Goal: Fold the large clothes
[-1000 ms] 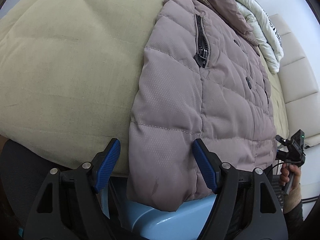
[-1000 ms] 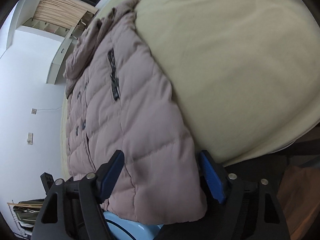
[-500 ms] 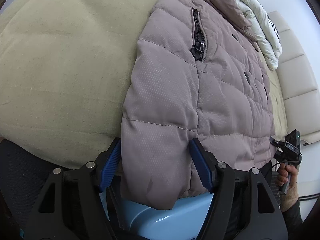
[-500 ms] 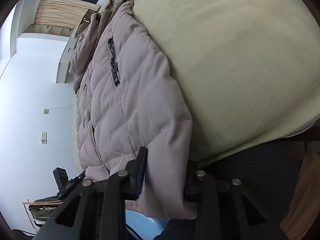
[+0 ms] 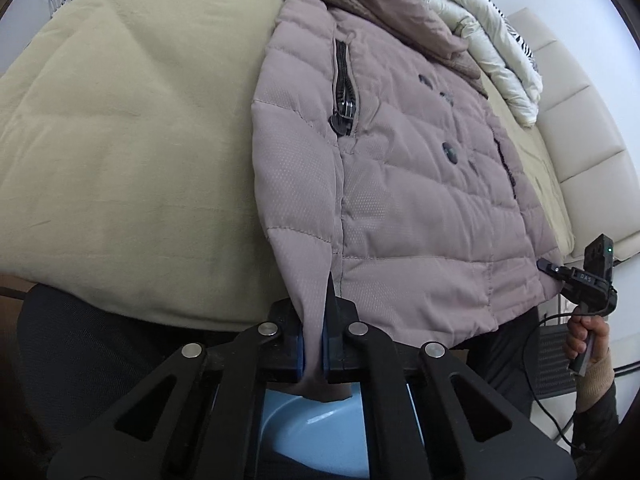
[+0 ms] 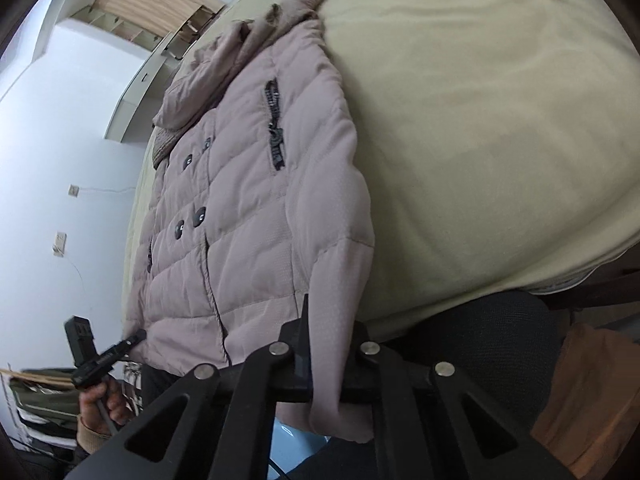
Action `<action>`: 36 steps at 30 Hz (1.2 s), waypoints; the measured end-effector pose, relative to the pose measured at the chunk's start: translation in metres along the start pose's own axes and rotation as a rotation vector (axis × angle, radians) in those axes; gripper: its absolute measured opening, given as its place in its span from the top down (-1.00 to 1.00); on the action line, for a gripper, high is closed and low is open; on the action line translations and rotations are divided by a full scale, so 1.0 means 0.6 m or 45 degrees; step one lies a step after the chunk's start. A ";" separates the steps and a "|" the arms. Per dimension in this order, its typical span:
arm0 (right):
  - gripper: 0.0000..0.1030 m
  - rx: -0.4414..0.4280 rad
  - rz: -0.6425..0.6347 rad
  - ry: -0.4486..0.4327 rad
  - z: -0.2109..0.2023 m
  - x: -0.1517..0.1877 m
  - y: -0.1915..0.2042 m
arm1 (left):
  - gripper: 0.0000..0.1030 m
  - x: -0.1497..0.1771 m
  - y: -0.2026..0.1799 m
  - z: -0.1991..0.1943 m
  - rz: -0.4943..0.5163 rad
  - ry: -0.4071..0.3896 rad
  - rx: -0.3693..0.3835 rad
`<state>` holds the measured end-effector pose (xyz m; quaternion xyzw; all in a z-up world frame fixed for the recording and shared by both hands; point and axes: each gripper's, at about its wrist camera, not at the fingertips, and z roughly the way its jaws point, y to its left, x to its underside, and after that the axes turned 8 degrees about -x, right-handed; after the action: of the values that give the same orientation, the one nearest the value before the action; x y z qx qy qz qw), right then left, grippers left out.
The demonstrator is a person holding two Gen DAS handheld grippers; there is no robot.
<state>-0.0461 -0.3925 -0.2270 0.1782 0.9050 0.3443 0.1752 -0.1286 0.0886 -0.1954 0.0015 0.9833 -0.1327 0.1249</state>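
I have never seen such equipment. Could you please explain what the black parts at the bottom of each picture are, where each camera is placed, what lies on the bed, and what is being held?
No robot is here. A person holds a two-finger gripper in each hand, and a wide-angle camera on each gripper looks forward along its fingers. The black parts at the bottom are those fingers.

One picture comes from the left gripper, the other from the right gripper. Each view also shows the other tool at its edge, held in a hand.

A quilted mauve jacket with dark buttons and a zipped pocket lies front up on a bed covered by a beige blanket. A white duvet is bunched beyond its collar.

Both grippers are shut on the jacket's bottom hem, one at each lower corner, with the fabric pinched between the pads.
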 end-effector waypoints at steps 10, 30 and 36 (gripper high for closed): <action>0.86 -0.118 -0.103 -0.124 -0.055 -0.049 0.075 | 0.95 -0.065 0.019 -0.085 -0.186 -0.084 0.211; 0.87 -0.231 -0.221 -0.523 -0.020 -0.475 0.204 | 0.95 -0.589 -0.007 -0.125 -0.302 -0.552 0.358; 0.87 -0.105 -0.181 -0.570 0.082 -0.639 0.188 | 0.95 -0.782 -0.009 -0.028 -0.333 -0.561 0.287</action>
<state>0.3340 -0.4560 -0.1092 0.1786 0.8390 0.3197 0.4025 0.3213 0.1018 -0.0628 -0.1403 0.9033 -0.2532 0.3166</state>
